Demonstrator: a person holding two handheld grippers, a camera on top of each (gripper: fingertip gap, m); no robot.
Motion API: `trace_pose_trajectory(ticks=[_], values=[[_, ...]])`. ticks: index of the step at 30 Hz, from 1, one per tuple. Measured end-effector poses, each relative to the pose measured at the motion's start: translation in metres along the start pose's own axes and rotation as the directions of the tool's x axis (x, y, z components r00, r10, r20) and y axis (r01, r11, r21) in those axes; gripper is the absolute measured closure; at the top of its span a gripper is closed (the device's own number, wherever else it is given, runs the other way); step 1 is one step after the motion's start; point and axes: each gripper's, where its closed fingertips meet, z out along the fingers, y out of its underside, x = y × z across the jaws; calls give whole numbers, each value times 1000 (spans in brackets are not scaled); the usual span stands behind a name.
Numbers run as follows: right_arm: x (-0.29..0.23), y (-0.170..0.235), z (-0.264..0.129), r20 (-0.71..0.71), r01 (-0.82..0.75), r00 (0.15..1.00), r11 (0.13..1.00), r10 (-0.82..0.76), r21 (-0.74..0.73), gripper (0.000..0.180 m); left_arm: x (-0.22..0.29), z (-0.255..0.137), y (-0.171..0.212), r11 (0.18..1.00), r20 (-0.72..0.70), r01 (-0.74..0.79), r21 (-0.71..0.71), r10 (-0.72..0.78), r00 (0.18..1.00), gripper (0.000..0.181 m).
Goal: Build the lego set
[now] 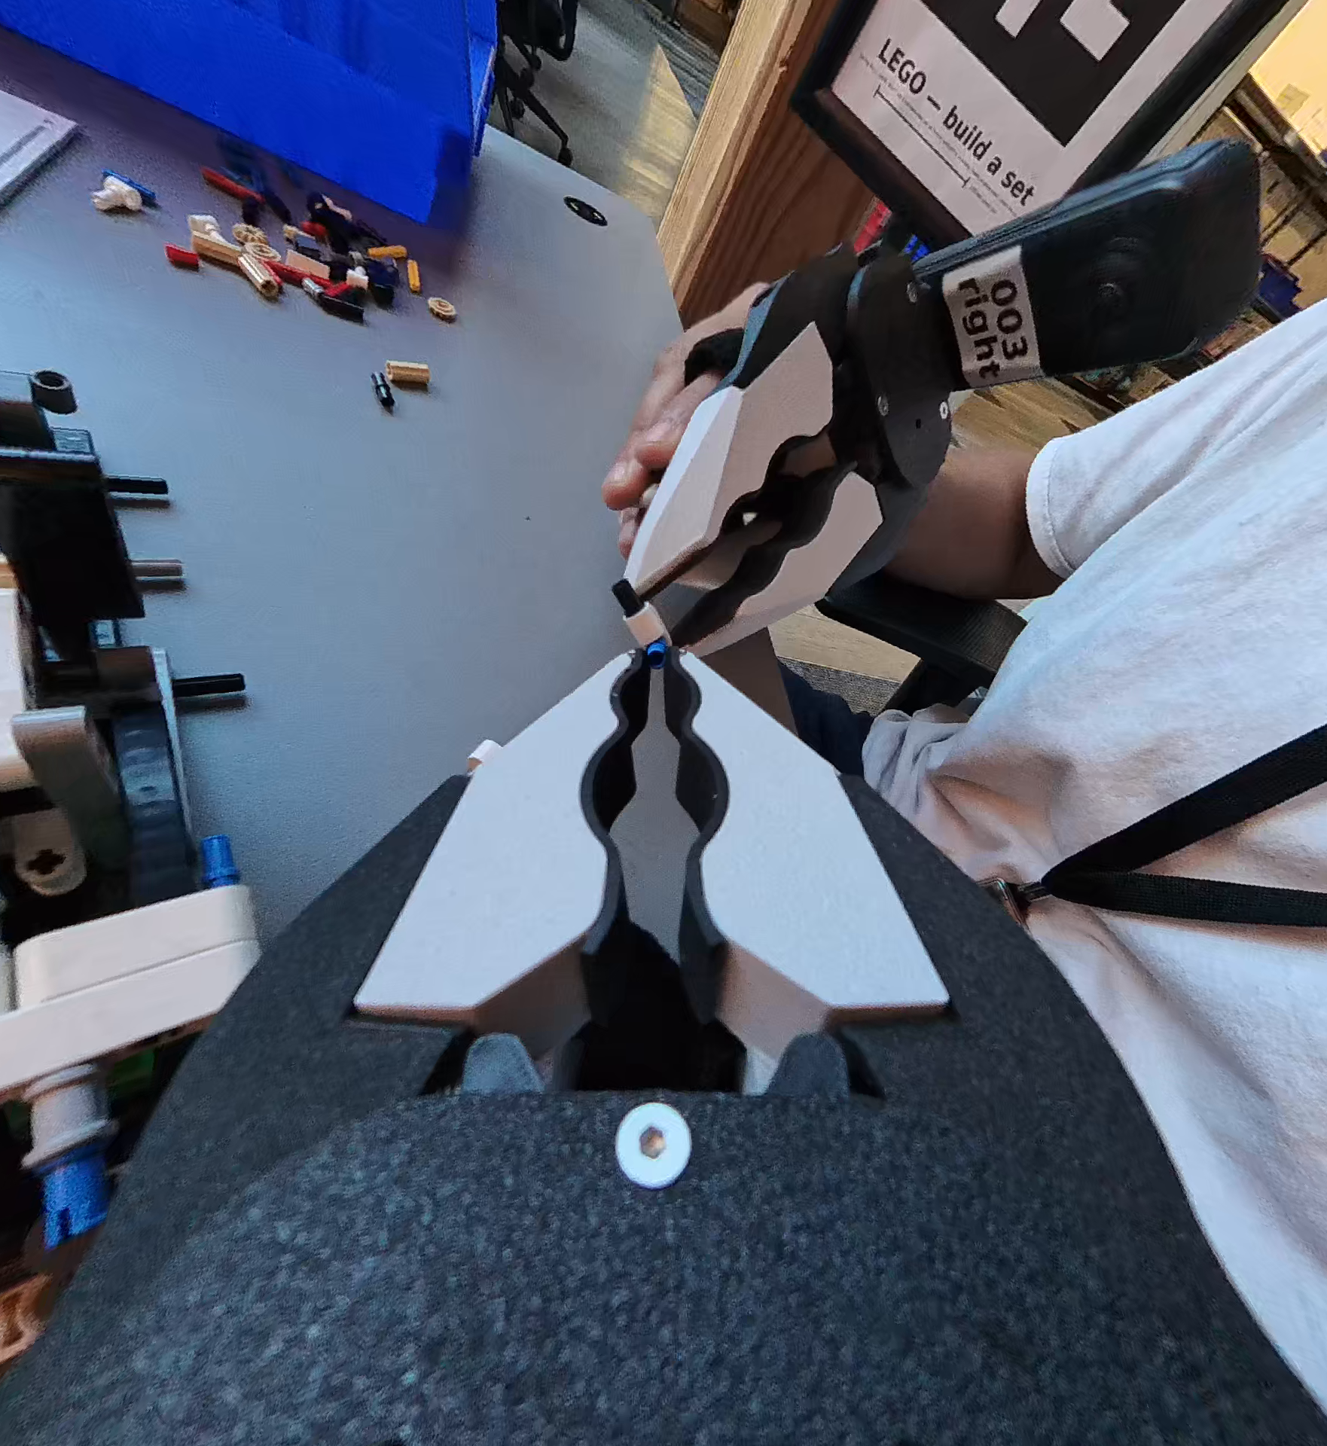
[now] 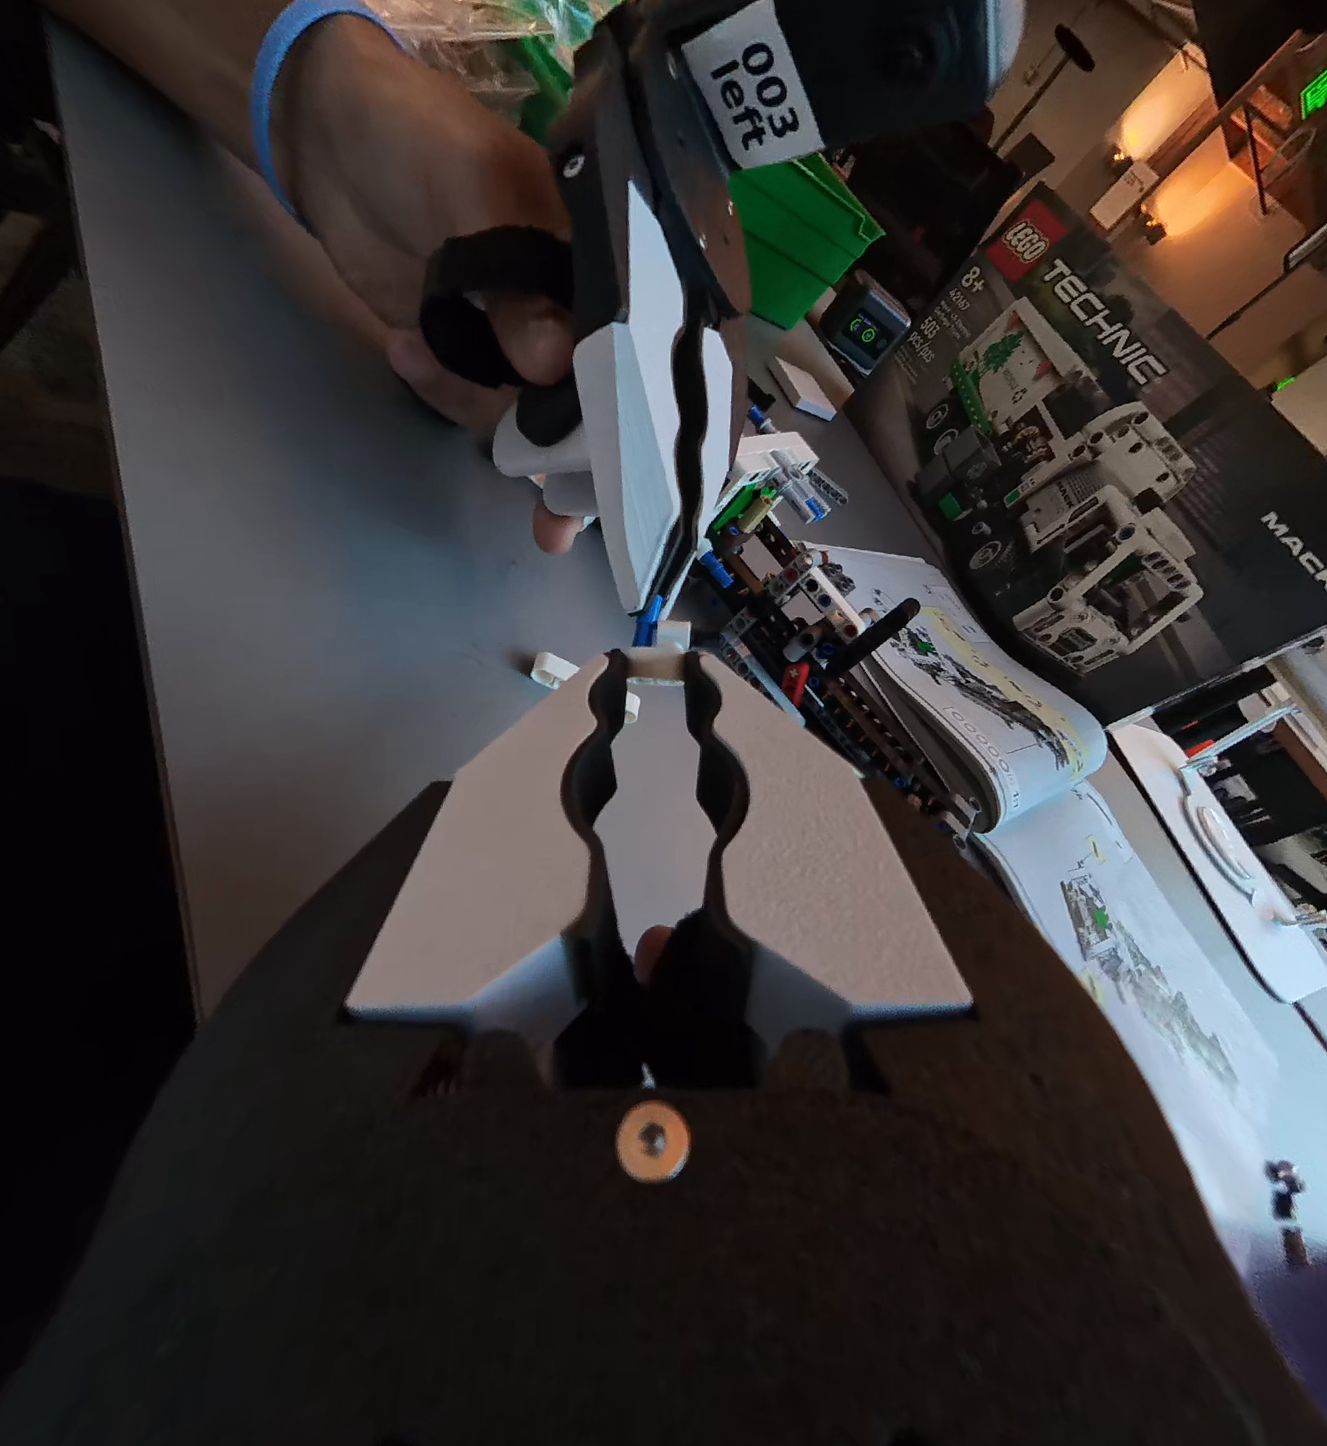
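Observation:
My left gripper is shut on a small blue pin at its fingertips. My right gripper is shut on a small white connector piece. In the left wrist view that piece carries a black pin and touches the blue pin tip to tip above the grey table. In the right wrist view the left gripper comes from above with the blue pin against the white piece. The half-built truck model lies at the left; it also shows in the right wrist view.
Loose small pieces lie scattered at the far side near a blue bin. An open instruction booklet and the set's box are at the right. A white piece lies on the table. A person's white shirt is at the right.

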Motion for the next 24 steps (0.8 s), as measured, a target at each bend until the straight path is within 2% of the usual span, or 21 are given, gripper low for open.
trace_pose_trajectory(ticks=[5, 12, 16, 21, 24], values=[[8, -2, 4, -28, -160, 987, 987, 160, 12, 166, -5, -5, -8, 998, 17, 24, 60, -25, 1000, 180], [18, -7, 4, -76, -227, 970, 973, 230, 45, 166, -6, -8, -15, 991, 28, 42, 123, -46, 999, 180], [21, -9, 5, -129, -172, 976, 985, 175, 33, 166, -7, -10, -20, 985, 32, 59, 162, -65, 997, 180], [19, -11, 2, -124, -142, 981, 989, 146, 45, 167, -4, -9, -20, 980, -17, 104, 167, -102, 995, 181], [21, -14, 0, -117, -177, 976, 981, 184, 74, 167, -2, -9, -22, 978, -32, 109, 180, -105, 994, 181]])
